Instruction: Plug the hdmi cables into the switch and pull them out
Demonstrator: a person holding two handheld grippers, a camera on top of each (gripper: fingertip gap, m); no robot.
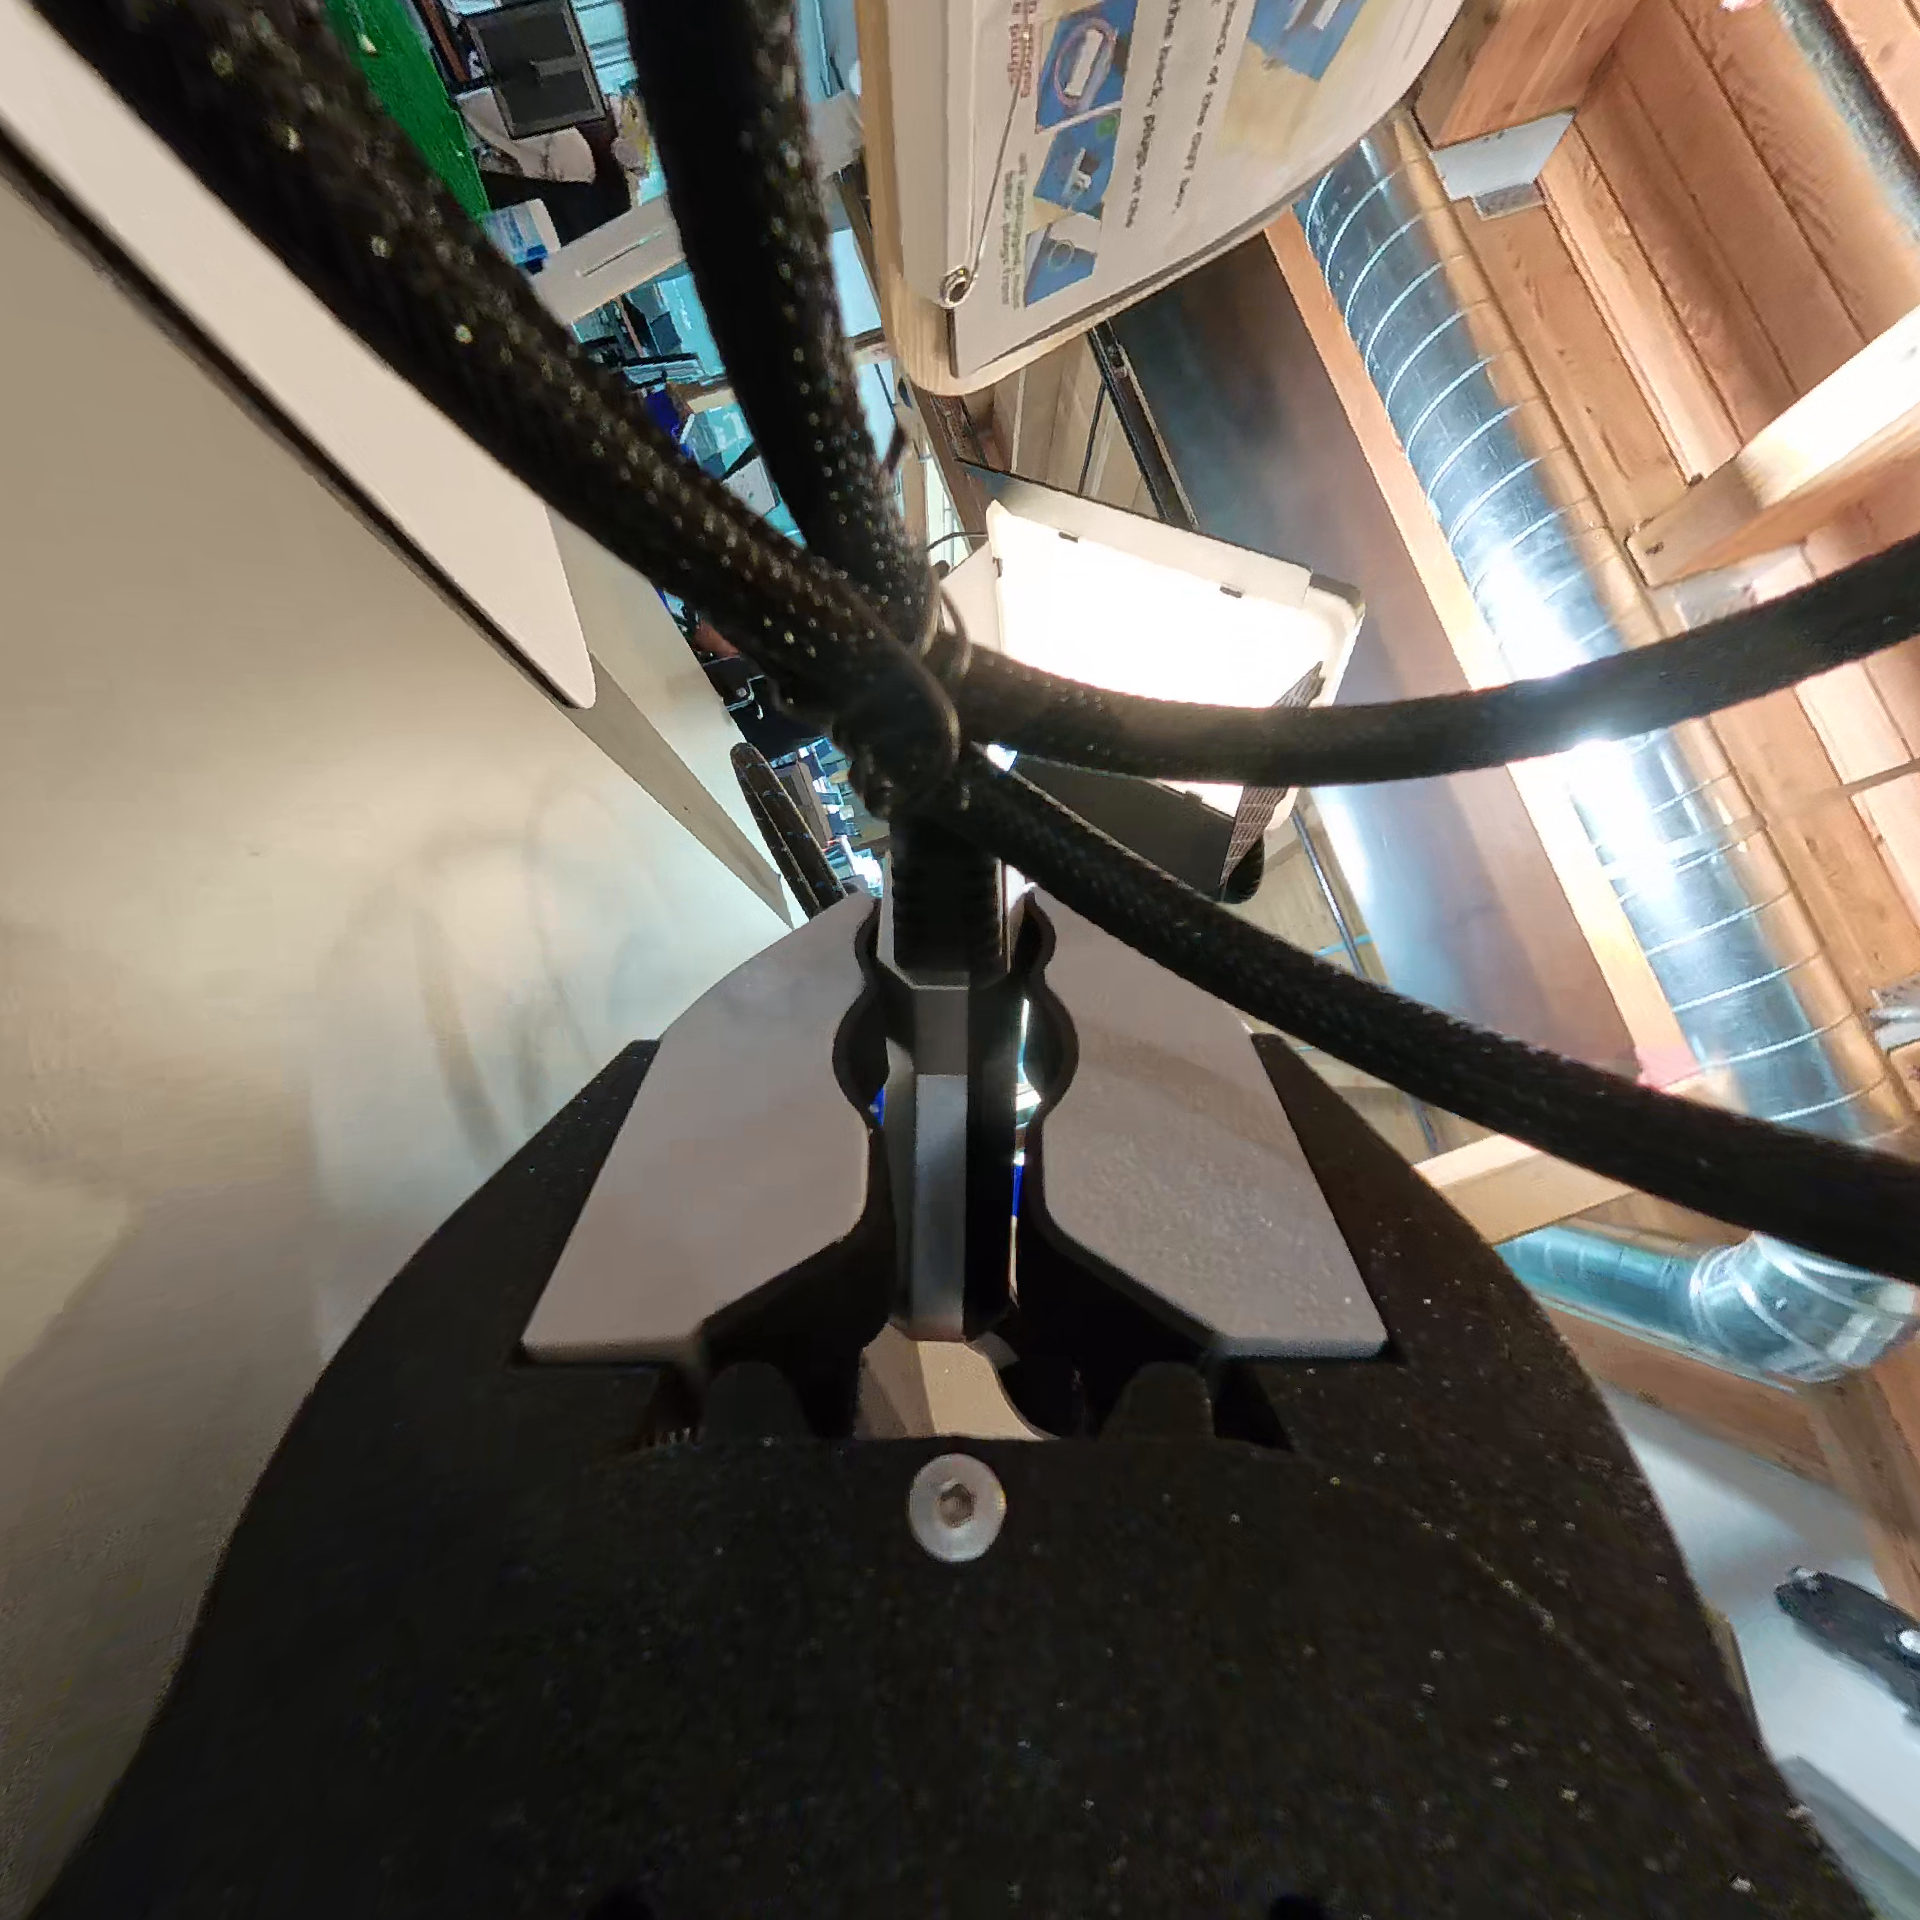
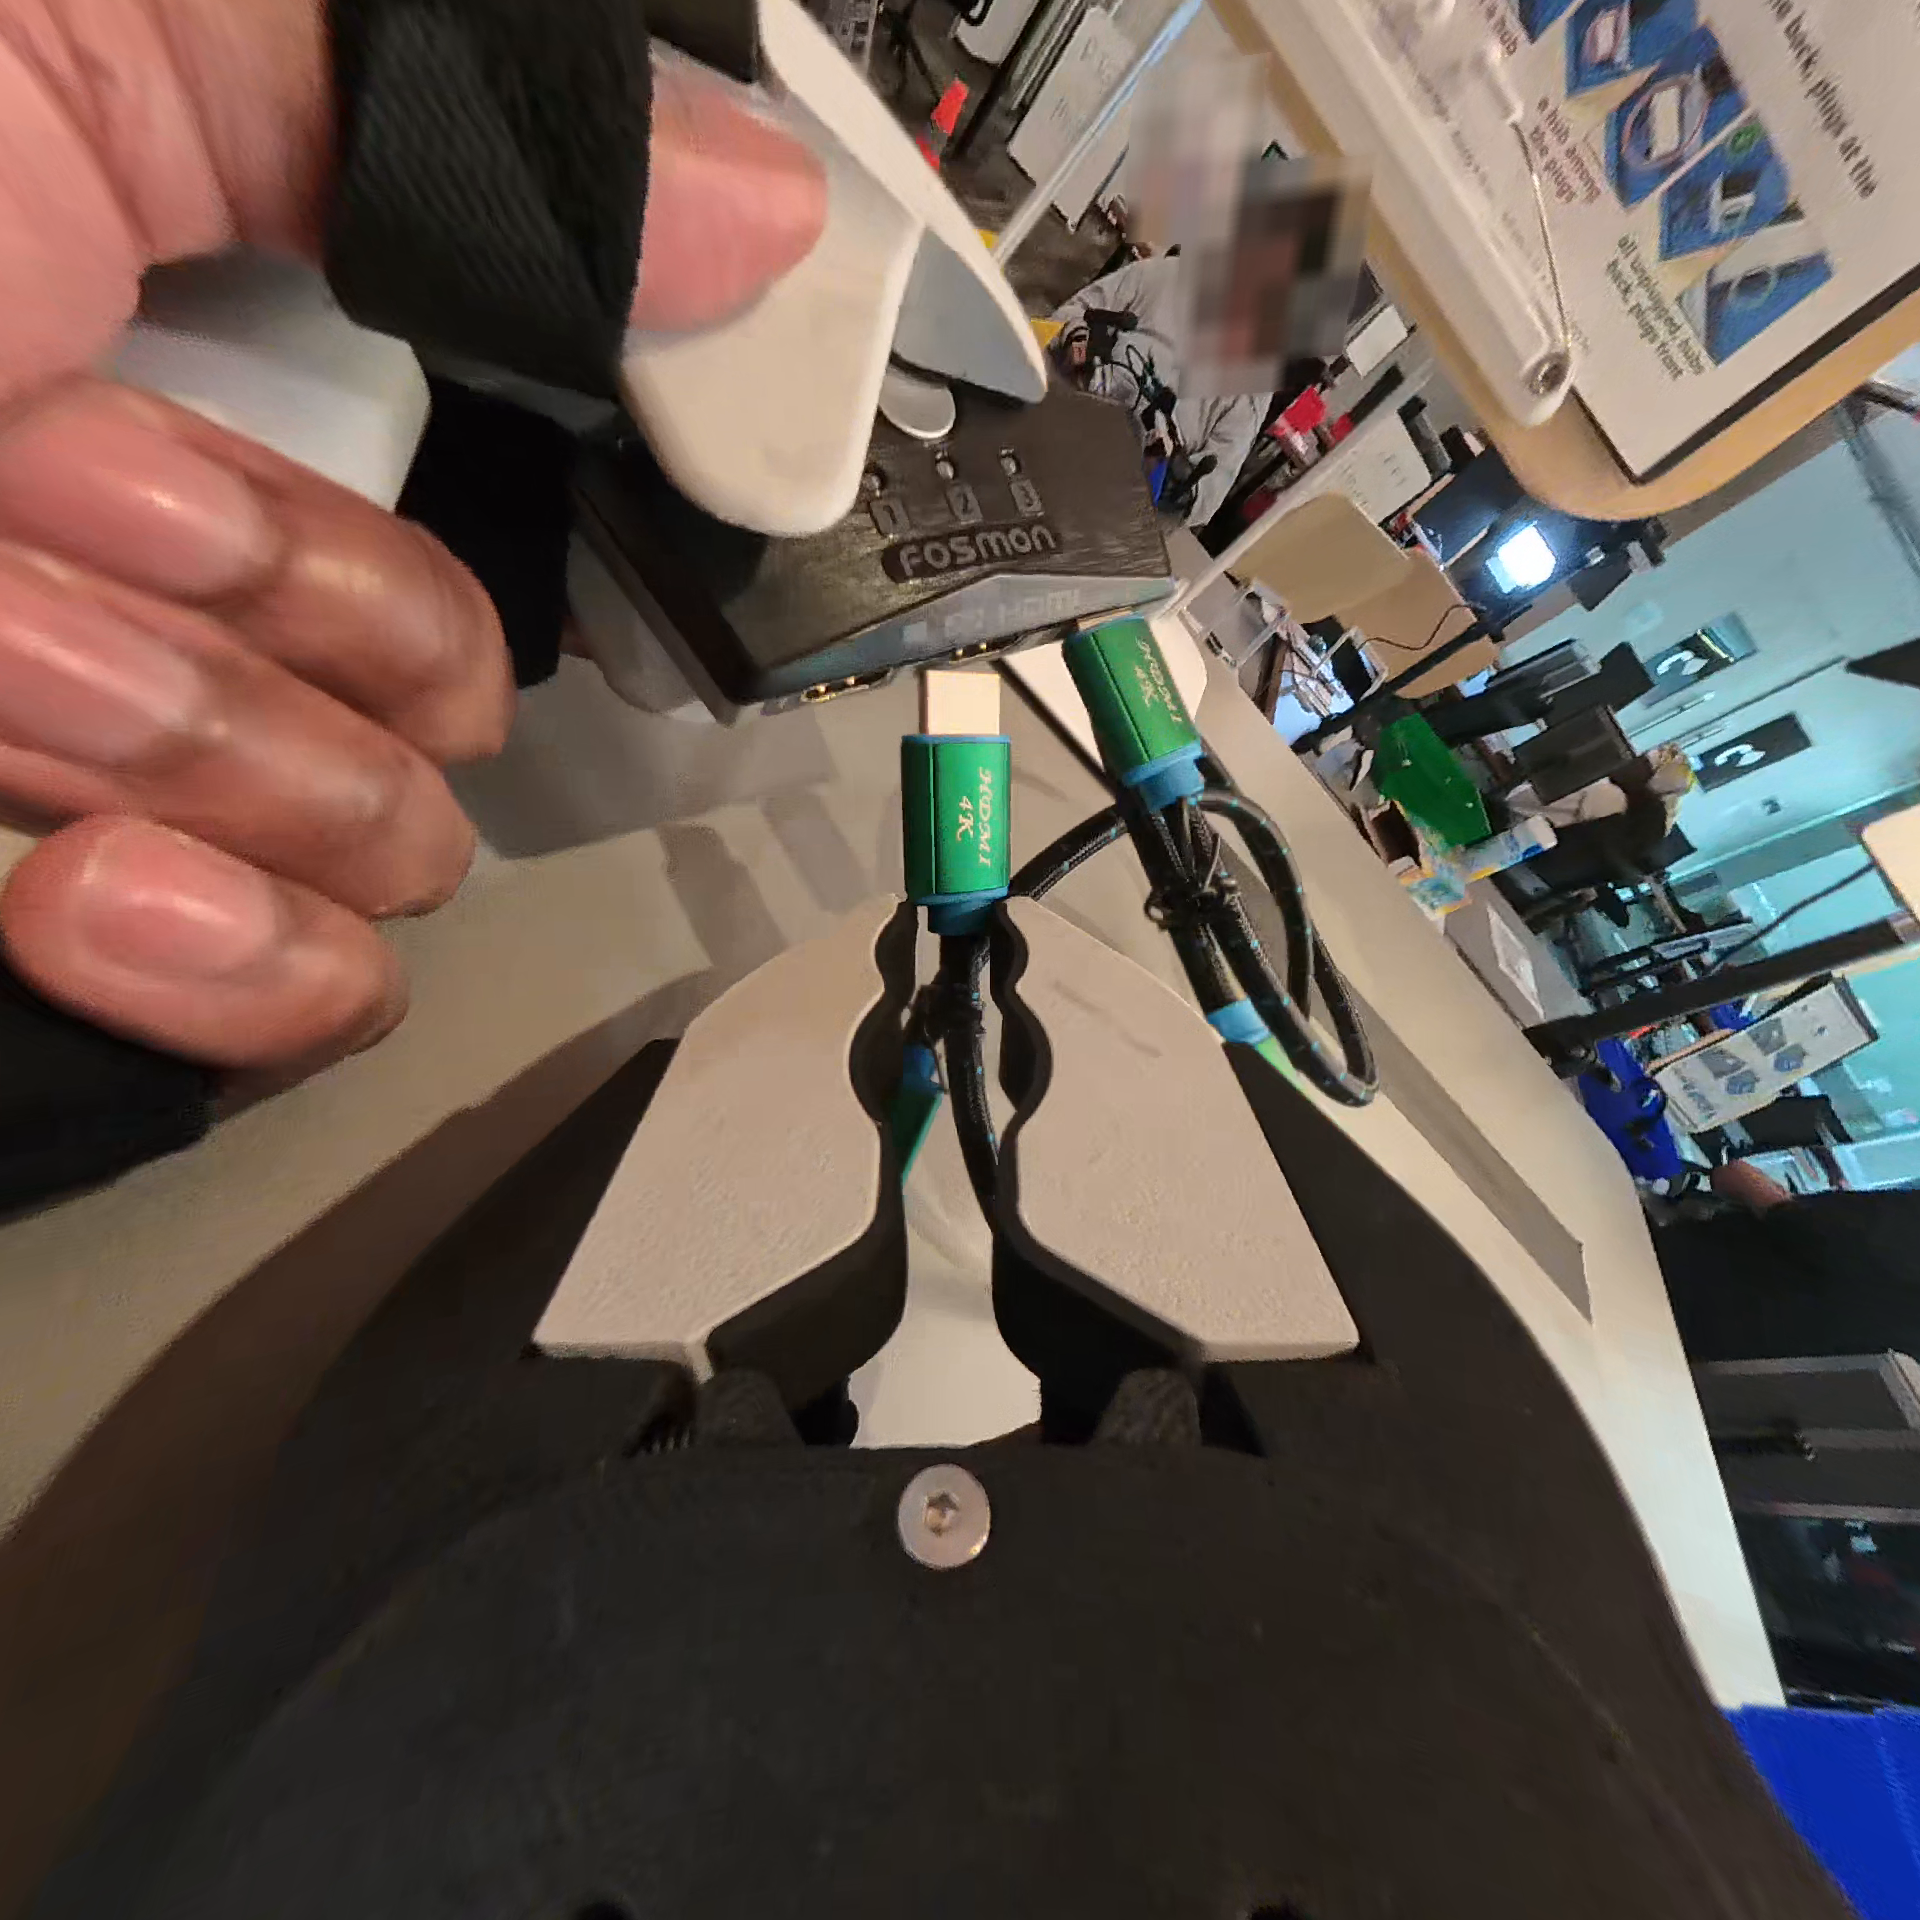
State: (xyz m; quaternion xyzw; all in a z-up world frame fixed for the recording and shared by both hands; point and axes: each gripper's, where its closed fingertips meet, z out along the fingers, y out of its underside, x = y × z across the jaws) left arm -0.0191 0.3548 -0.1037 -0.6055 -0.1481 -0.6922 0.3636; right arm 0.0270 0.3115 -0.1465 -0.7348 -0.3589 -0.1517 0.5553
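My left gripper (image 1: 951, 914) is shut on a black switch box (image 1: 940, 1049), seen edge-on between its fingers. Black braided cables (image 1: 1299, 1039) run out of the box and are tied in a bundle (image 1: 899, 717). In the right wrist view the box (image 2: 987, 561) sits between the left gripper's white fingers (image 2: 769, 416), with a hand (image 2: 208, 623) on the grip. My right gripper (image 2: 954, 920) is shut on a green plug (image 2: 954, 816) at its blue collar and cable. The plug's metal tip (image 2: 961, 701) stands just below the box's ports. A second green plug (image 2: 1132, 707) sits in the right-hand port.
A white table (image 2: 1403, 1039) lies under both grippers. A wooden board with a printed sheet (image 2: 1714, 208) hangs above, and also shows in the left wrist view (image 1: 1091, 156). A bright light panel (image 1: 1143, 613) and a metal duct (image 1: 1558, 623) are overhead. A blue bin (image 2: 1818, 1808) is at the right. One gripper's finger ends stand about 8 centimetres off the other's.
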